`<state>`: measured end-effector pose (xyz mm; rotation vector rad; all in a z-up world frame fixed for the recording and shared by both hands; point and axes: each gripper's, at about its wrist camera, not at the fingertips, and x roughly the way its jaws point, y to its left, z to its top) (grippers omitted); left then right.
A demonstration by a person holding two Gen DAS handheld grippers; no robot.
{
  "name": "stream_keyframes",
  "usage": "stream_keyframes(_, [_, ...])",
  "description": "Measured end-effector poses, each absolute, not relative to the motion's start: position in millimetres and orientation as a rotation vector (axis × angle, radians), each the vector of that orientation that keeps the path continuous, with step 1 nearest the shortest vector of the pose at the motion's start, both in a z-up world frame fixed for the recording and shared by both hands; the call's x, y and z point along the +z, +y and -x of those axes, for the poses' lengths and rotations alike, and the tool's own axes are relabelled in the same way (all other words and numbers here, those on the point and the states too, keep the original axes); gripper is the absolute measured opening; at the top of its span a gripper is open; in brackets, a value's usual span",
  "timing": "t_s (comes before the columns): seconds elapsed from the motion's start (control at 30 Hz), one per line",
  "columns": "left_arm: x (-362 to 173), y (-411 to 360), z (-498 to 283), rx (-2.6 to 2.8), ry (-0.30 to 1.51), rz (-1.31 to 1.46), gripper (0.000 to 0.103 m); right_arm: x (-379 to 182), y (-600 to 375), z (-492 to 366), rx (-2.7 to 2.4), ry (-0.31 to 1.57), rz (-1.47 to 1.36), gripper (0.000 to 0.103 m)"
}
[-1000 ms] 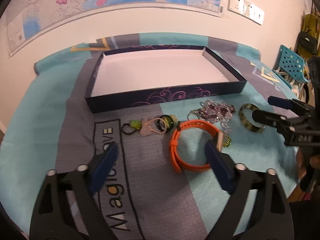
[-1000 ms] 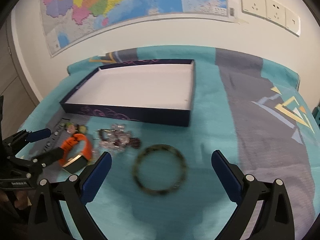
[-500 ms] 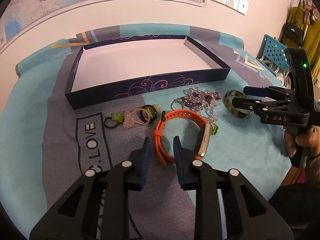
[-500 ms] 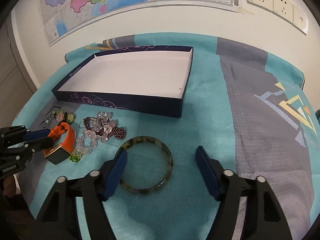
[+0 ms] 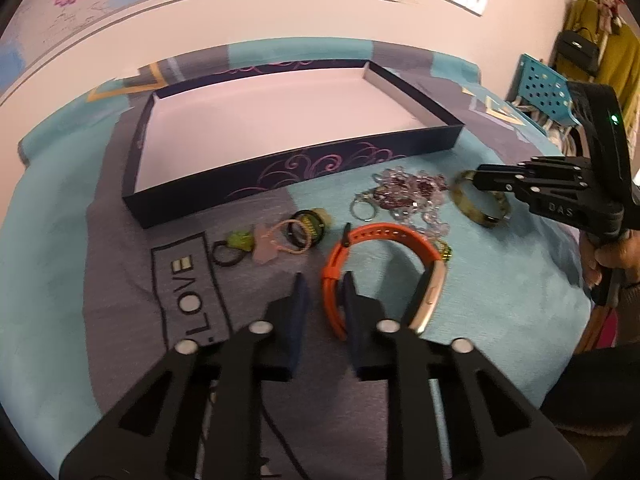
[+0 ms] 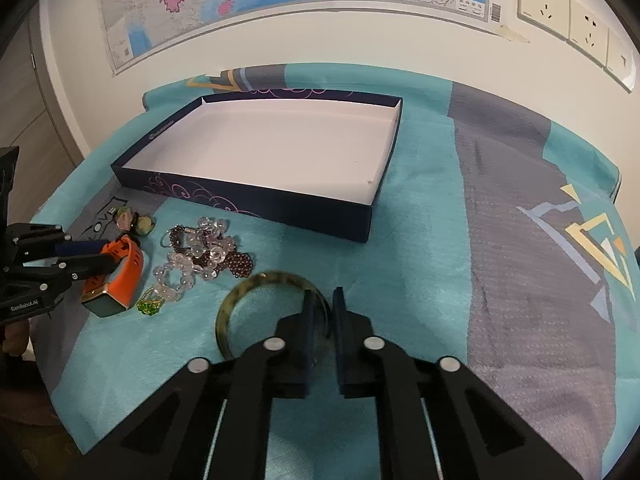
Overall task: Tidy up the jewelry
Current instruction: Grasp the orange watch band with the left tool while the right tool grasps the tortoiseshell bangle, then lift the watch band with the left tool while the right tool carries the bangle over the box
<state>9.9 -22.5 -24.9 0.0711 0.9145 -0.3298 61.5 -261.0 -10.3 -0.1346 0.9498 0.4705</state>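
Jaws of the left gripper (image 5: pixel 324 292) pinched the orange watch band (image 5: pixel 380 232); those of the right gripper (image 6: pixel 322 308) clamped a mottled green-brown bangle (image 6: pixel 240 300). Its near rim lay hidden behind the jaws.

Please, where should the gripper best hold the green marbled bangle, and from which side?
Grip the bangle across its thin rim on the near side, coming from above, one finger inside the ring. It lies flat on the blanket, so only the rim offers hold.

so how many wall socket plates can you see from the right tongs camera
3, in a row on the wall at upper right: the first socket plate, the second socket plate, and the third socket plate at the edge.
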Motion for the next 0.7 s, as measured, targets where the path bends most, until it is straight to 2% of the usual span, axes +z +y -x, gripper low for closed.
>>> stream_keyframes(0.33, [-13, -20, -10, -0.351, 0.883, -0.07, 0.01, 10, -271, -59, 0.523, 0.907, 0.039, 0.006])
stream_keyframes(0.7, [34, -14, -23, -0.357, 0.775, -0.113, 0.01, 46, -259, -85, 0.561, 0.784, 0.014, 0.006])
